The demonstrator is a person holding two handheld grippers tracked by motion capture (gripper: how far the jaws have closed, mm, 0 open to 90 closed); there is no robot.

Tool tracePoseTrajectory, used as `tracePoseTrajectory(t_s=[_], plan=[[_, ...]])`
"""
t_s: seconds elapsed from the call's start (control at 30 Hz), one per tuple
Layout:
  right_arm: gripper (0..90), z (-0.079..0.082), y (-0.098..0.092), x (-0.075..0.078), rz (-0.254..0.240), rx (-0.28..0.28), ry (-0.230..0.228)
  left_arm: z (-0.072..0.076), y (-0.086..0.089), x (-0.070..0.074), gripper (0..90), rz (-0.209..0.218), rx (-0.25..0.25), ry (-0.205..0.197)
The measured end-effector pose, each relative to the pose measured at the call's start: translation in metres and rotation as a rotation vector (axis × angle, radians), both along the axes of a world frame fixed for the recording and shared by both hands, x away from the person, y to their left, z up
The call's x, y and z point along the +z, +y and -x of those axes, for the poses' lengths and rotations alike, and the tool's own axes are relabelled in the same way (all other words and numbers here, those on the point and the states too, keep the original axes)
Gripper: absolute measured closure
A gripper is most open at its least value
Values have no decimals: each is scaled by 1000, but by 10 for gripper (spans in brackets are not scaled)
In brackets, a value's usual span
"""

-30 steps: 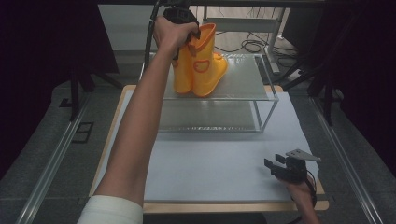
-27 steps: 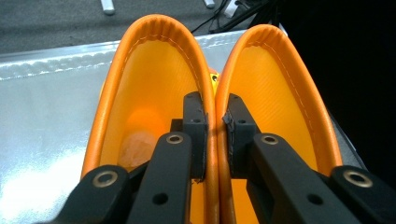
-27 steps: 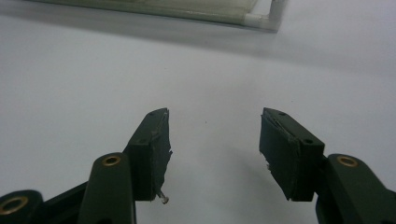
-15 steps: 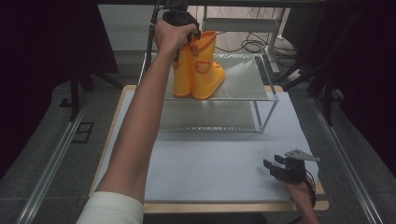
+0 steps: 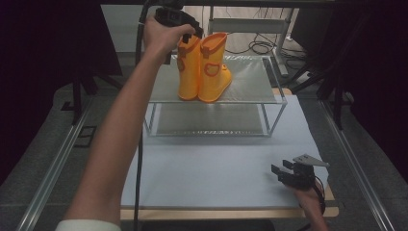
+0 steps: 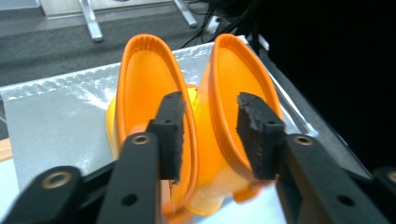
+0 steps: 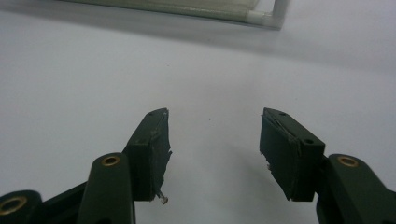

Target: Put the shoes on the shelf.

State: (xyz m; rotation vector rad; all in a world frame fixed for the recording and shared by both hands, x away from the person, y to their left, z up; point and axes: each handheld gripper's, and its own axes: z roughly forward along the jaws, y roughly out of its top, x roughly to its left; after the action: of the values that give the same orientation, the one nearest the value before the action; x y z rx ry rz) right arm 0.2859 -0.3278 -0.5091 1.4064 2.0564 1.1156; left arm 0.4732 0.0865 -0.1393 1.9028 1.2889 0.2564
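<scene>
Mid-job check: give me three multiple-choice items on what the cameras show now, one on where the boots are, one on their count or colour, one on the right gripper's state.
1. Where do the boots stand?
A. On the top shelf of the rack
B. On the white table sheet
C. On the floor

2. How many boots are there, and what colour?
A. One, blue
B. Two, orange
C. Three, green

3. How does the right gripper stand?
A. Shut on a boot
B. Shut on nothing
C. Open, with nothing between its jaws

Answers: 1 A, the high view shows both soles on the upper shelf. 2 B, two orange shafts stand side by side. 3 C, the right gripper view shows bare white sheet between the parted jaws.
</scene>
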Motion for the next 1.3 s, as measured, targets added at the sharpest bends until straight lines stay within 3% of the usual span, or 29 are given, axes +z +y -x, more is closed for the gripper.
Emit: tracePoseTrajectory(t_s=[0.03,0.1,0.3,0.5,0.6,0.7,1.3], plan=[[420,0,0,0,0,-2,-1,5,3,0,656,1,-17,-3],[420,1,-1,1,-3,-5,-2,14,11,-2,717,42,-69,2],[419,0,1,2,-4,-2,-4,38,26,-6,857,-3,-157,-9],[419,0,4,0,5,7,-1,53,33,-14,898,-67,-187,-4],[418,0,5,0,6,10,0,57,40,-23,898,-69,-186,2],[419,-1,6,-1,8,14,3,58,48,-34,898,-46,-193,20],[419,-2,7,-2,20,19,6,37,61,-110,898,-69,-161,117]])
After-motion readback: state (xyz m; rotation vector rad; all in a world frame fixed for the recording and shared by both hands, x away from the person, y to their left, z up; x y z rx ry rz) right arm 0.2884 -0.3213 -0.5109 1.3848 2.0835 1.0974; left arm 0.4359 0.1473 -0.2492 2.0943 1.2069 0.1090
